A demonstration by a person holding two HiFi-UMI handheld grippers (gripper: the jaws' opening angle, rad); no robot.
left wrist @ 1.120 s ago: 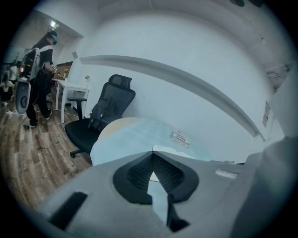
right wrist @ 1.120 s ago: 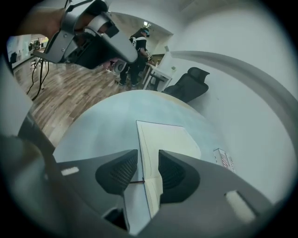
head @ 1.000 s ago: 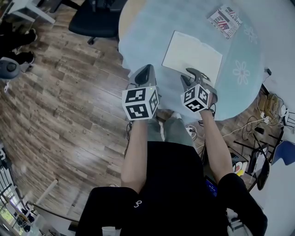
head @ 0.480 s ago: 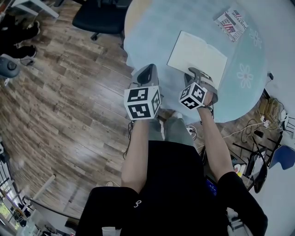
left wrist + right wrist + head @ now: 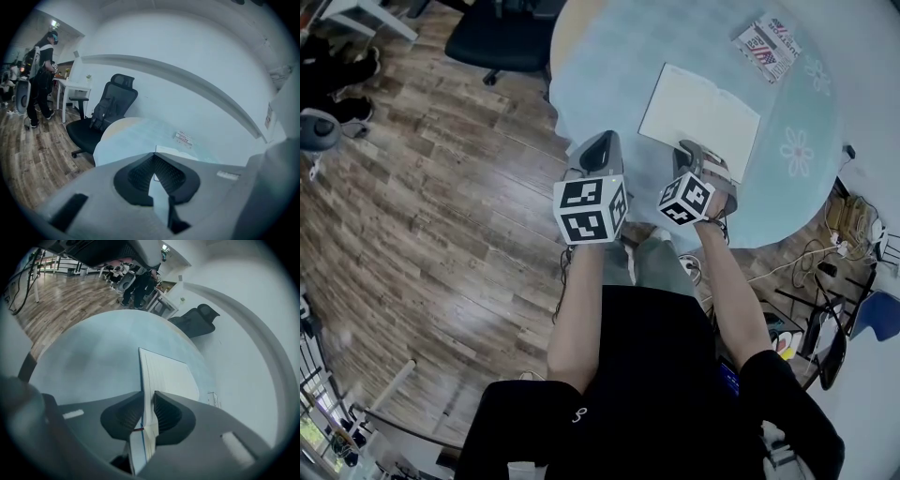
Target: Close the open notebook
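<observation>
The open notebook [image 5: 698, 108] lies white-paged on the round, light-blue-clothed table [image 5: 609, 75]. My right gripper [image 5: 694, 150] is at its near edge. In the right gripper view the notebook [image 5: 168, 376] runs edge-on between the jaws of that gripper [image 5: 147, 394]: the jaws are closing, with one pad against the blue cover and the other against the page stack. My left gripper [image 5: 598, 145] hovers over the table's near rim, left of the notebook, with nothing in it. Seen from its own camera, my left gripper [image 5: 154, 153] has its tips together.
A small printed booklet [image 5: 766, 44] lies at the table's far right. A black office chair [image 5: 492, 42] stands at the table's far left on the wooden floor. Cables [image 5: 853, 220] trail on the floor to the right. A person [image 5: 40, 70] stands far off.
The right gripper has rolled a little and edged onto the notebook's near edge, its marker cube shifting slightly left. The left gripper has stayed put.
</observation>
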